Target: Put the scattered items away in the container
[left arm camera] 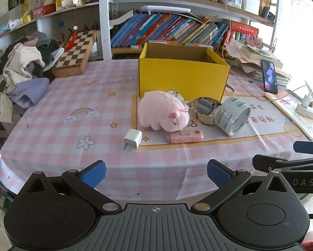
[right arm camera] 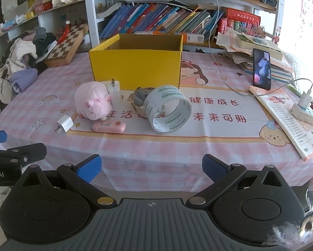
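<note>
A pink checked tablecloth (left arm camera: 72, 96) covers the table before crowded bookshelves (right arm camera: 156, 21); straight ahead of both grippers, well beyond the fingertips, stands the open yellow box (left arm camera: 183, 77); in front of it, nearer the jaws, lie the pink plush pig (left arm camera: 163, 110), a tape roll (right arm camera: 169, 108) on its side, touching a small grey-filled cardboard piece (left arm camera: 206, 106), a pink case (left arm camera: 186, 136) and a white charger plug (left arm camera: 133, 139), with a second white plug (right arm camera: 113, 90) behind the pig; the left gripper (left arm camera: 156, 172) and right gripper (right arm camera: 151, 167) hover short of the table edge, jaws spread wide and holding nothing.
</note>
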A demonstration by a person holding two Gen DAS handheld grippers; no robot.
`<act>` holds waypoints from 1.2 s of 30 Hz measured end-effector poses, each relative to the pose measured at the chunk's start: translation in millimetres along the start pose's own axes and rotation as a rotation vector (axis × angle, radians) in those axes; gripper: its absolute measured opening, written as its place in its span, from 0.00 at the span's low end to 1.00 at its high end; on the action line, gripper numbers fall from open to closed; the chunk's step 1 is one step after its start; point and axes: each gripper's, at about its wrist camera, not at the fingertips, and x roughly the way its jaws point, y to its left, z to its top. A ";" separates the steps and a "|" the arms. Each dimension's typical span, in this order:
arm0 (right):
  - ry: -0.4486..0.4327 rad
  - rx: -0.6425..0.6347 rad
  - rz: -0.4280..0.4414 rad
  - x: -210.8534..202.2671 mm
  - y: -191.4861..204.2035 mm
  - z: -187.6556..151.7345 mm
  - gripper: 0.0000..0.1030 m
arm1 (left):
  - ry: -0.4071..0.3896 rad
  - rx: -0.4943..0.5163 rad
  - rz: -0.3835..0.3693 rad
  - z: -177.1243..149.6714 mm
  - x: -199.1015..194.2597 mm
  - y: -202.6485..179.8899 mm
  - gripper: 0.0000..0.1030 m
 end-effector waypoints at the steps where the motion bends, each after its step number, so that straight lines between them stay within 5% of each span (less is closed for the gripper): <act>1: 0.000 0.001 0.008 0.1 -0.1 0.1 1.00 | 0.000 0.000 0.000 0.2 0.2 0.0 1.00; 36: -0.019 0.010 0.000 2.0 -2.4 4.5 0.98 | 0.008 0.009 -0.021 4.2 7.1 1.2 1.00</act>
